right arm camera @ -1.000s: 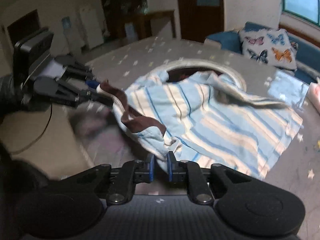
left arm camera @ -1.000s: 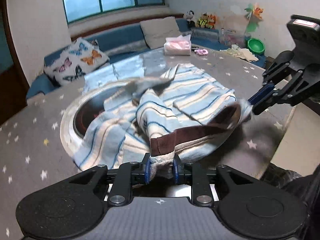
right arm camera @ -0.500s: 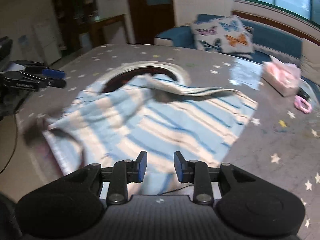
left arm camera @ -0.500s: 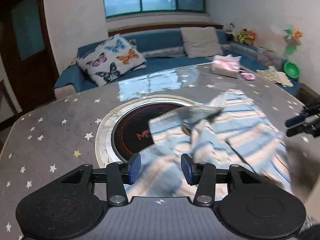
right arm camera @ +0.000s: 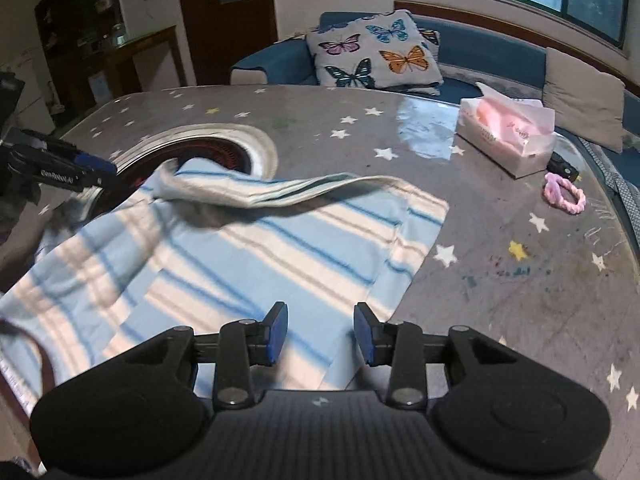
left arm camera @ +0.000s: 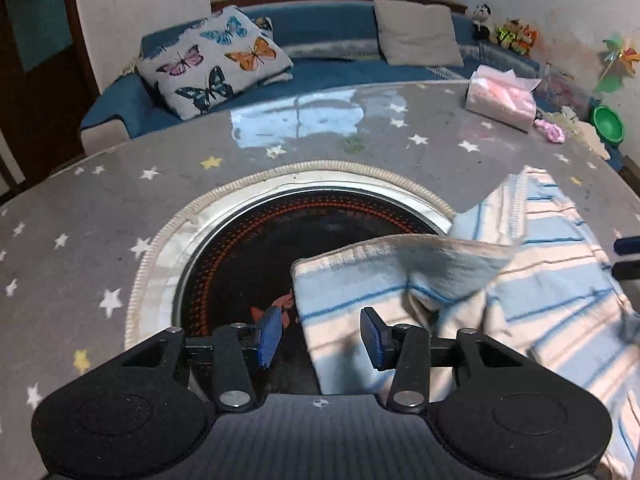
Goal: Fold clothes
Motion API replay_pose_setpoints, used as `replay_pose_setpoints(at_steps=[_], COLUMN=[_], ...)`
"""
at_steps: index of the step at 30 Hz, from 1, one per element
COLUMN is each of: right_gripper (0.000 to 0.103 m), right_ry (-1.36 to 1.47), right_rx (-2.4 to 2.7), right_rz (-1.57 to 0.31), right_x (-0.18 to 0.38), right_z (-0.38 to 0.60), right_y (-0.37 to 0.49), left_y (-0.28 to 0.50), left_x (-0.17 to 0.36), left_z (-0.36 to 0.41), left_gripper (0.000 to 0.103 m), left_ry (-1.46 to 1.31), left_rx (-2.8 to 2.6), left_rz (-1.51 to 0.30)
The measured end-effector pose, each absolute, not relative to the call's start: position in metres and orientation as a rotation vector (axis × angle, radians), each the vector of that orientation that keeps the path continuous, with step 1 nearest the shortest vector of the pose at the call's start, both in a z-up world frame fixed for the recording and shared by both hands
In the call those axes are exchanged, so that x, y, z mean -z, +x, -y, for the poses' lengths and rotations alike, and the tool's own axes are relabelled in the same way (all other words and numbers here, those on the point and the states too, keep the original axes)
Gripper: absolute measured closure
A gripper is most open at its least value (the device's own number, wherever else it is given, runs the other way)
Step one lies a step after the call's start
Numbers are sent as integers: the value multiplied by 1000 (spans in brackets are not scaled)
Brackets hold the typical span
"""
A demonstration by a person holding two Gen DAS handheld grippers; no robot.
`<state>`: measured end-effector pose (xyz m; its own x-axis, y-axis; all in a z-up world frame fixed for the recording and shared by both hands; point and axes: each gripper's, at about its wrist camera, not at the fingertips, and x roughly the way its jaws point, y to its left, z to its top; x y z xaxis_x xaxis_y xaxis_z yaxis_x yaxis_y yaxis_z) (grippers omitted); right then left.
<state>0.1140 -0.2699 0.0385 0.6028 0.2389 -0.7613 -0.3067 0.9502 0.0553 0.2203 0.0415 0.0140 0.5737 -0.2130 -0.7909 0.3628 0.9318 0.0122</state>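
Observation:
A light-blue and cream striped garment [left arm camera: 540, 280] [right arm camera: 260, 248] lies spread on the grey star-print table, with one flap folded over its top edge and a corner over the round hob. My left gripper [left arm camera: 320, 334] is open above the garment's left edge, and its pads do not touch the cloth. Its blue fingertips [right arm camera: 92, 172] also show at the left of the right wrist view. My right gripper [right arm camera: 320, 334] hovers over the garment's near hem with its jaws opening, and nothing is pinched. Its fingertips [left arm camera: 624, 256] show at the right edge of the left wrist view.
A round black hob [left arm camera: 280, 248] with a pale rim is set into the table [left arm camera: 80, 200]. A pink tissue box [right arm camera: 504, 136] and a pink hair tie [right arm camera: 564, 196] lie at the far right. A blue sofa with a butterfly pillow [left arm camera: 216, 60] stands behind.
Both grippers were shut on the garment's brown-trimmed edge and have let it go and opened. The garment has dropped flat on the table. Both hands have swung sideways over it.

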Motion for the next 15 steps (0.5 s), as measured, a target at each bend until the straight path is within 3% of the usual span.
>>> replay_pose_setpoints(at_steps=[15], right_gripper=[62], right_ry=[-77], right_rx=[-260], right_rz=[-861], right_x=[-23], right_z=[280], right_y=[156], left_y=[241], left_x=[3], left_z=[-33], left_gripper=[70], left_ry=[152], left_rx=[335], left_rz=[-915])
